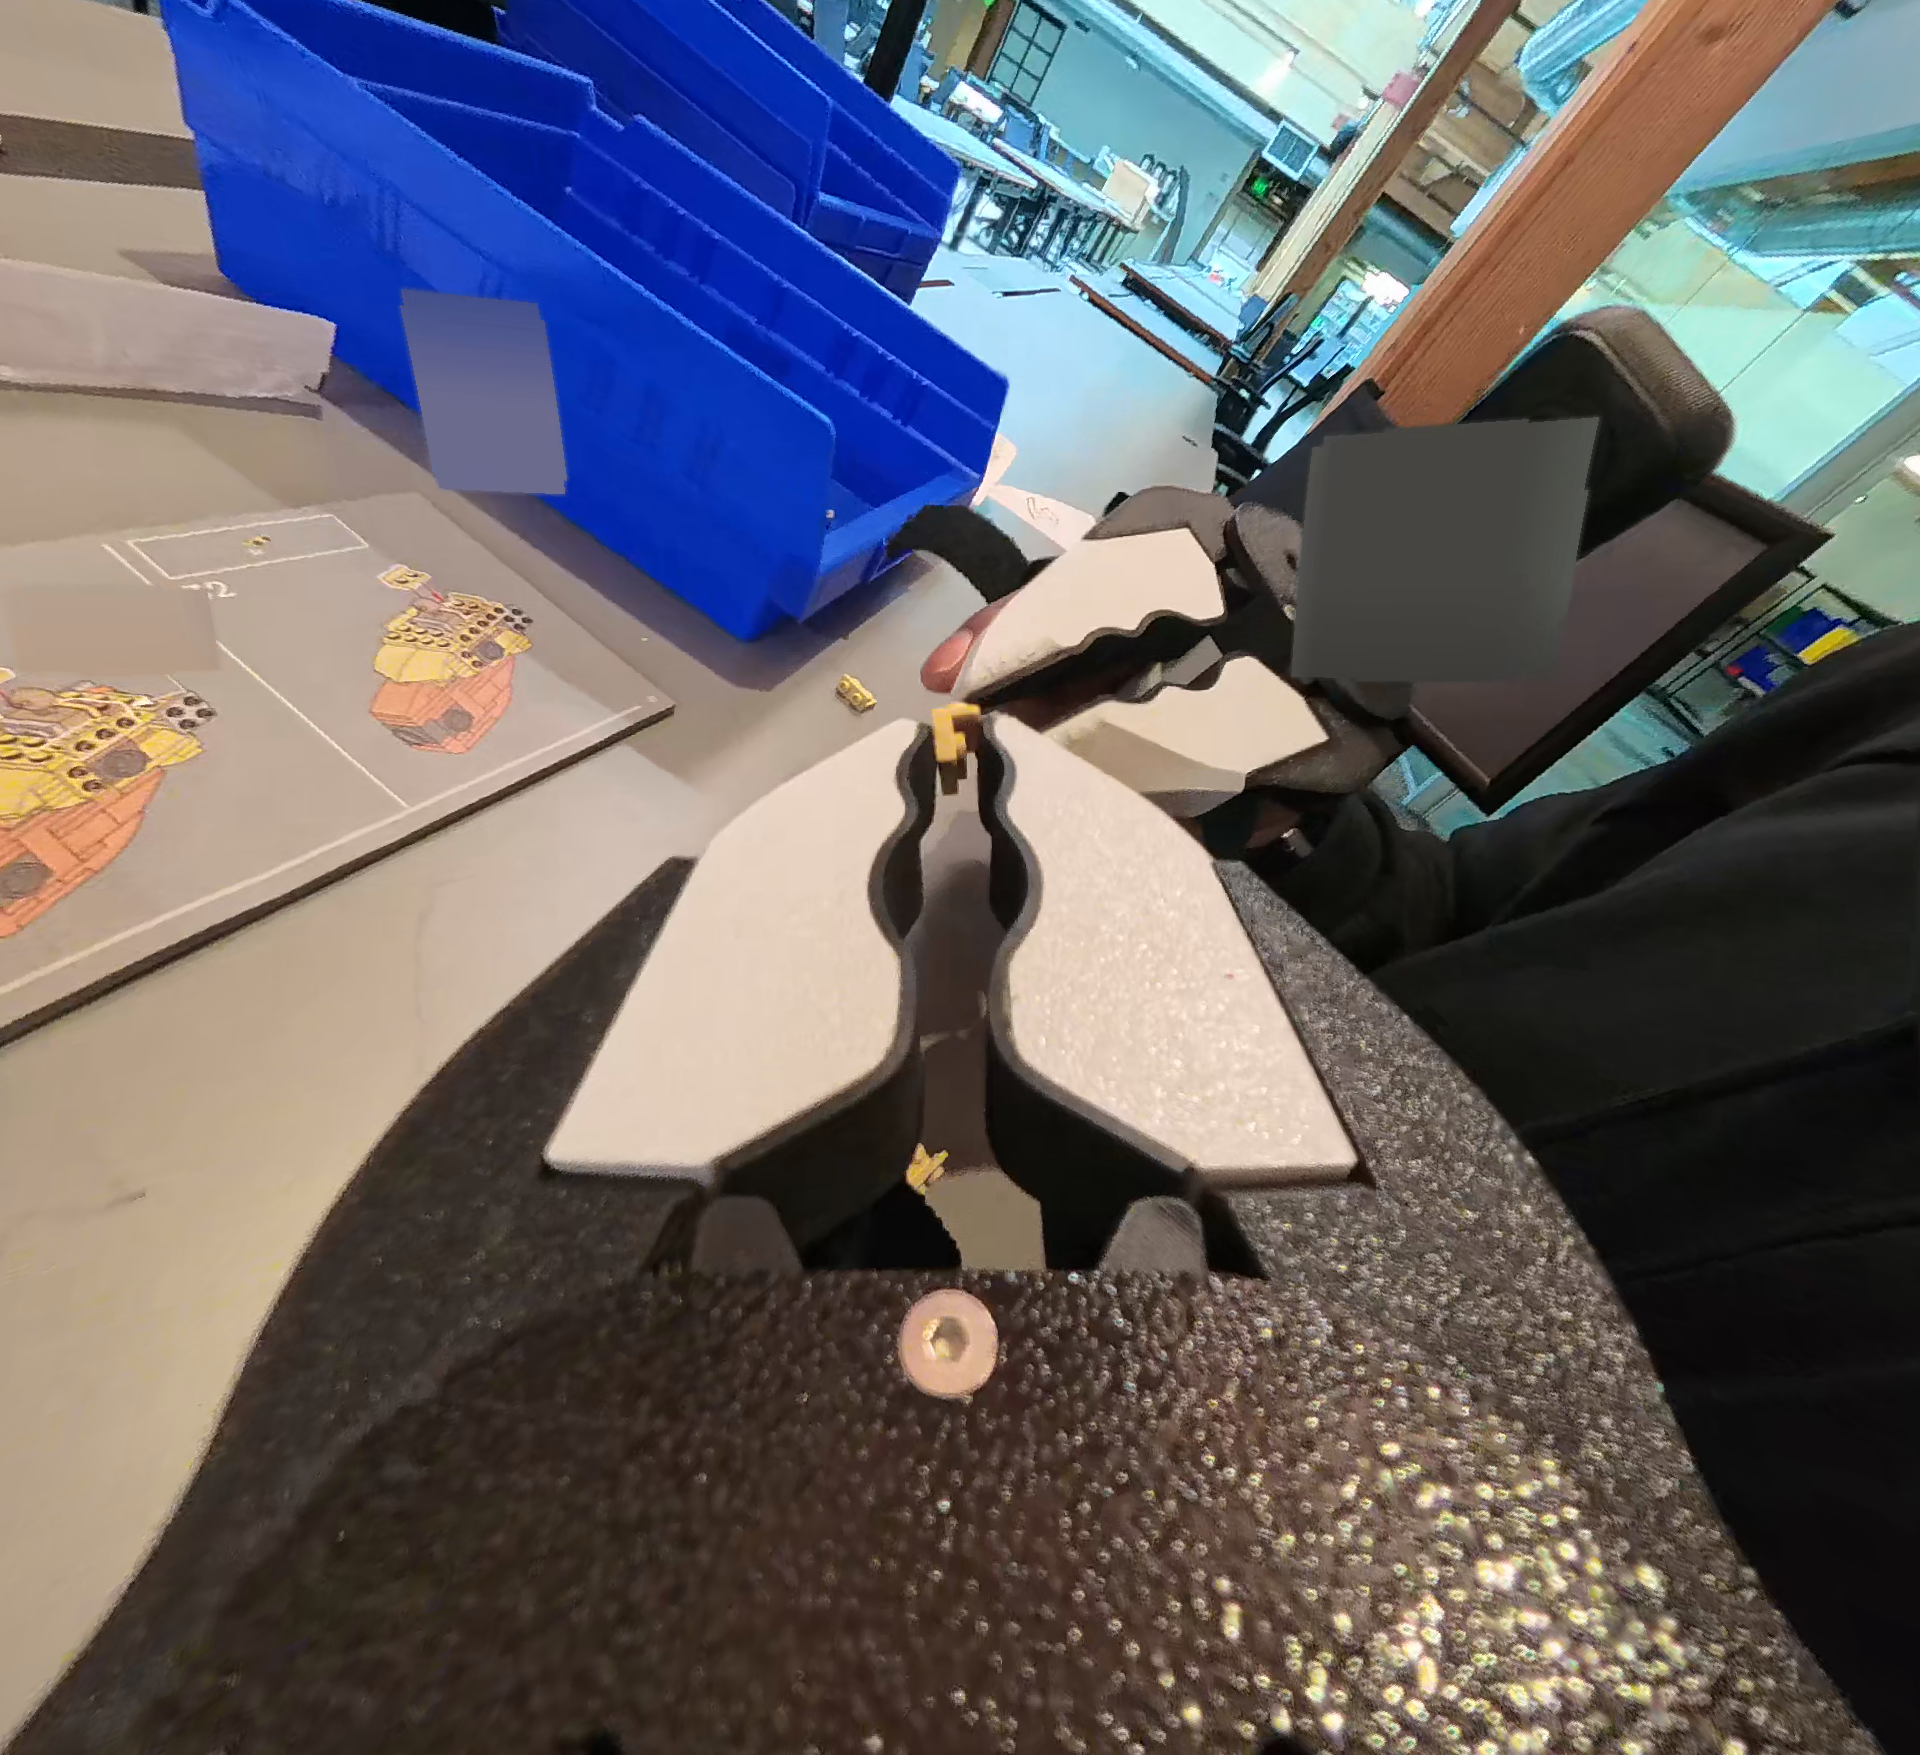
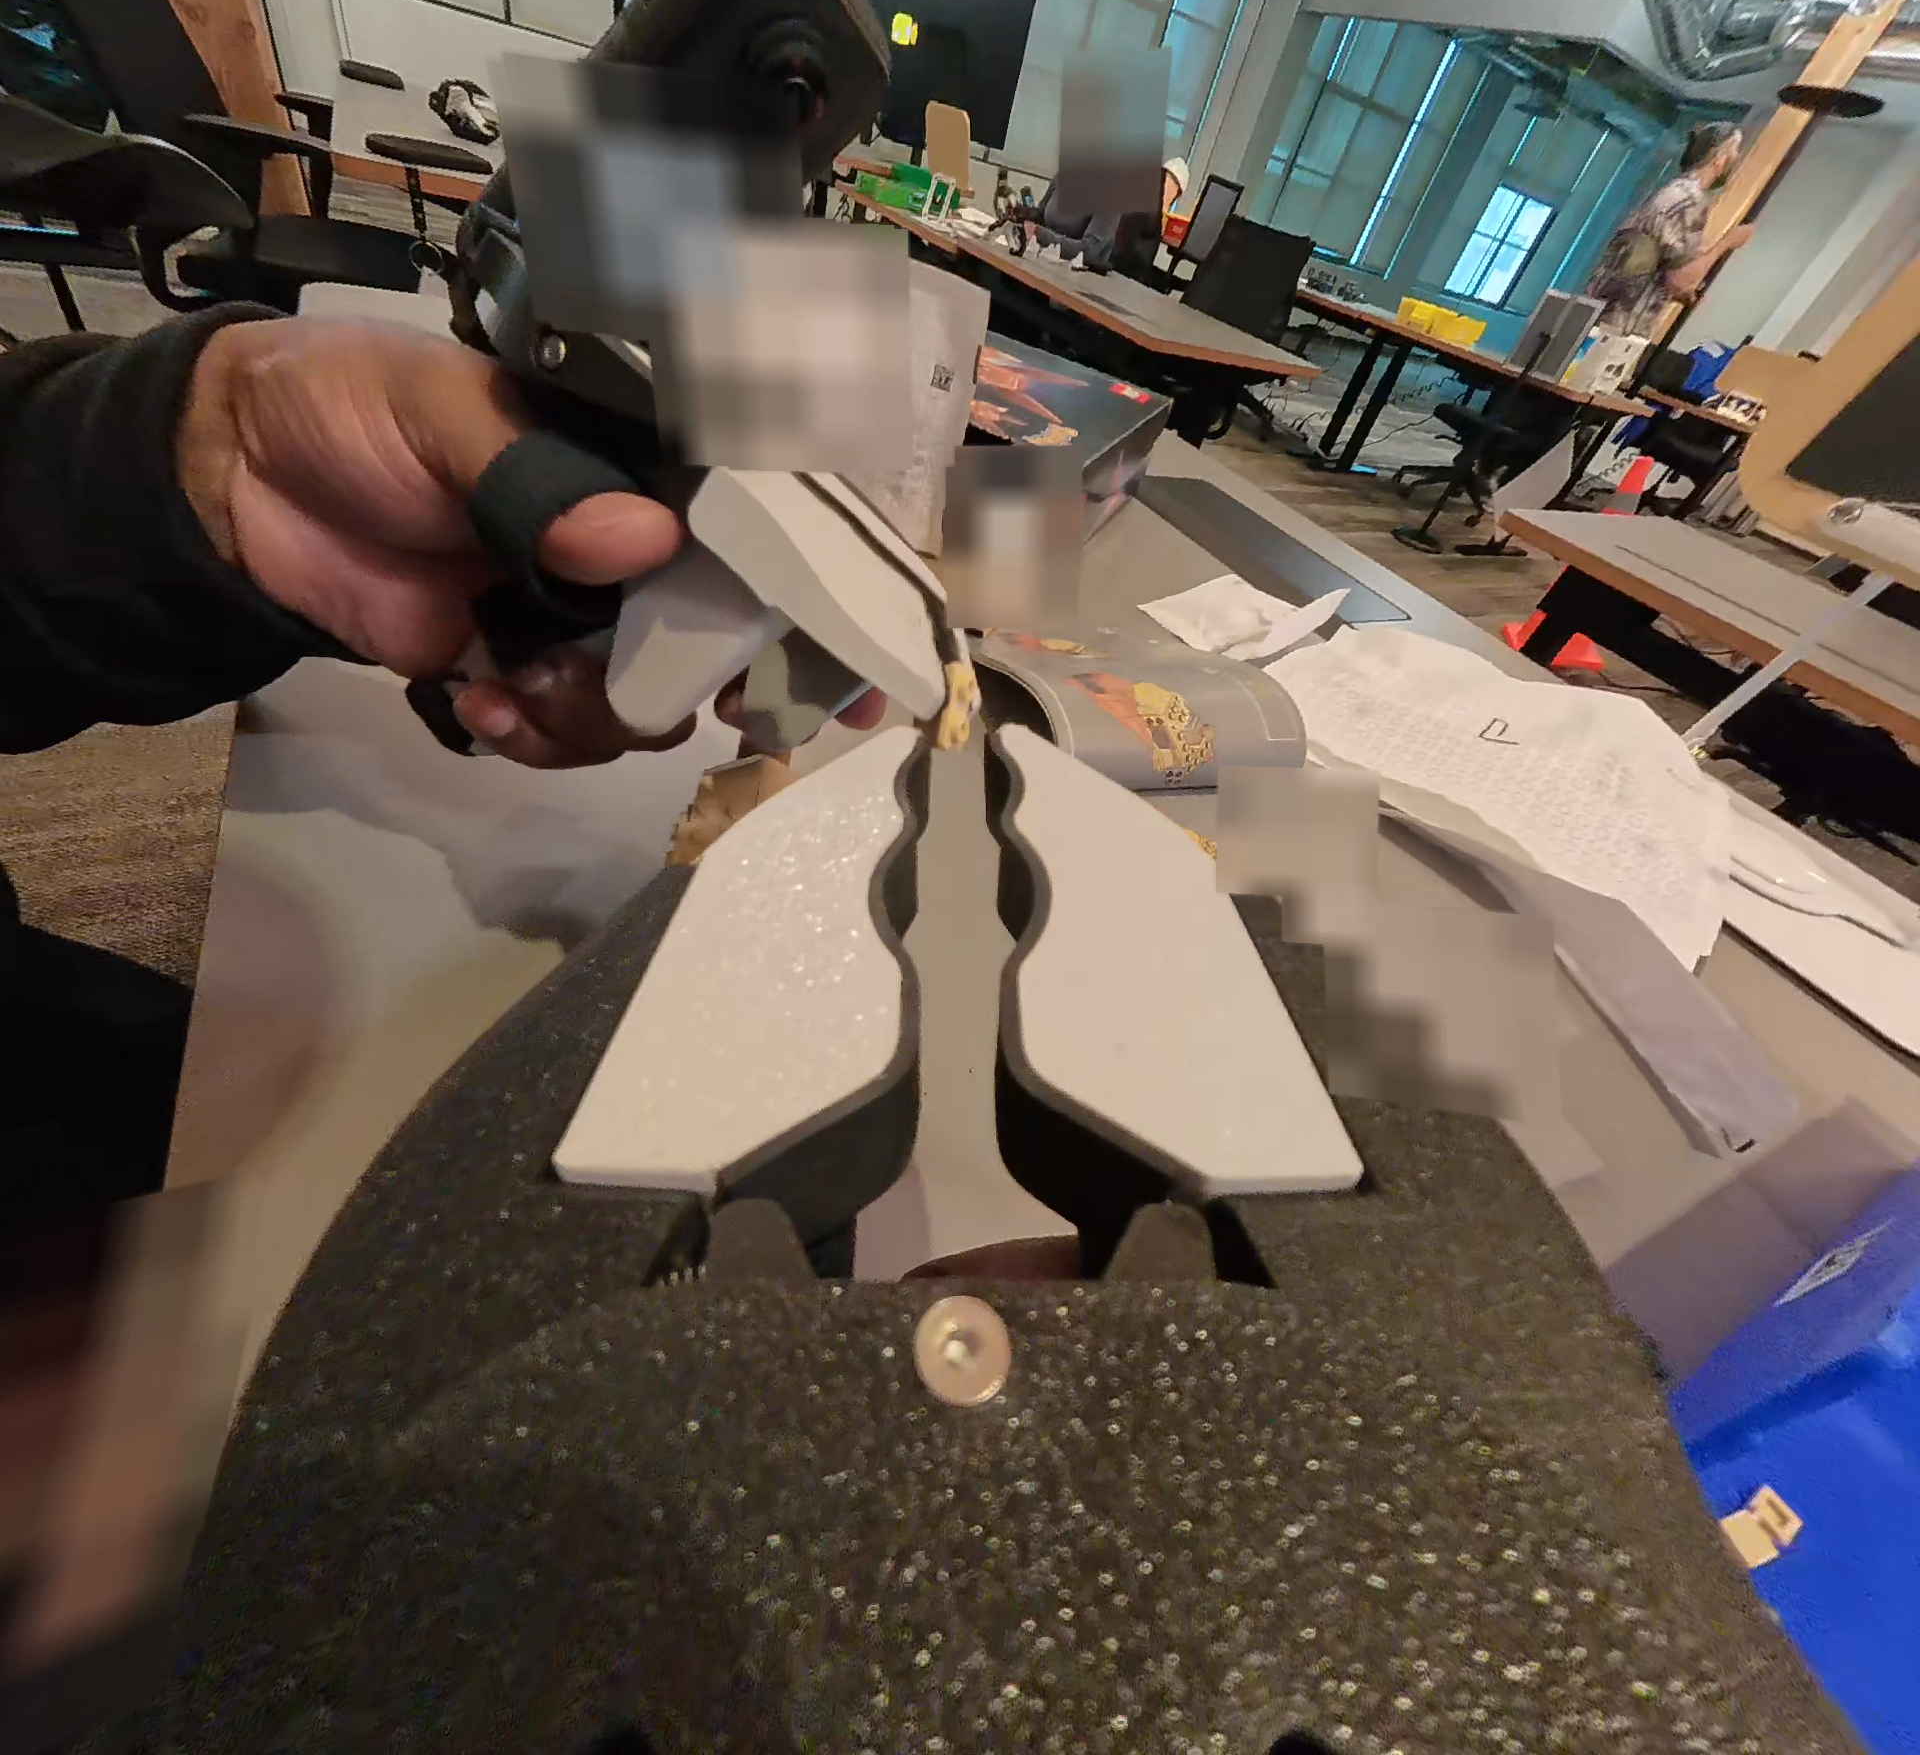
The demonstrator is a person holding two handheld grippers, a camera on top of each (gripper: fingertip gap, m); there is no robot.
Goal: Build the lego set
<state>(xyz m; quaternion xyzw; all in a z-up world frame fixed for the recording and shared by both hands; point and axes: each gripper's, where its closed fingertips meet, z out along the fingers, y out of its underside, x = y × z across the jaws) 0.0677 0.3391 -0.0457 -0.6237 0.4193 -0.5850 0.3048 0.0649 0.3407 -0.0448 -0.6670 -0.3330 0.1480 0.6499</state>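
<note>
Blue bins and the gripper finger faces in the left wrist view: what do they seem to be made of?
Blue bins: apparently rigid moulded plastic, glossy, with soft reflections on thin, sharp-edged walls. Left gripper fingers: grey, matte, finely grained faces over a black wavy inner layer, probably printed plastic with rubbery lining; the lining's material is uncertain.

Bright daylight, fisheye warp, blurred edges
</note>
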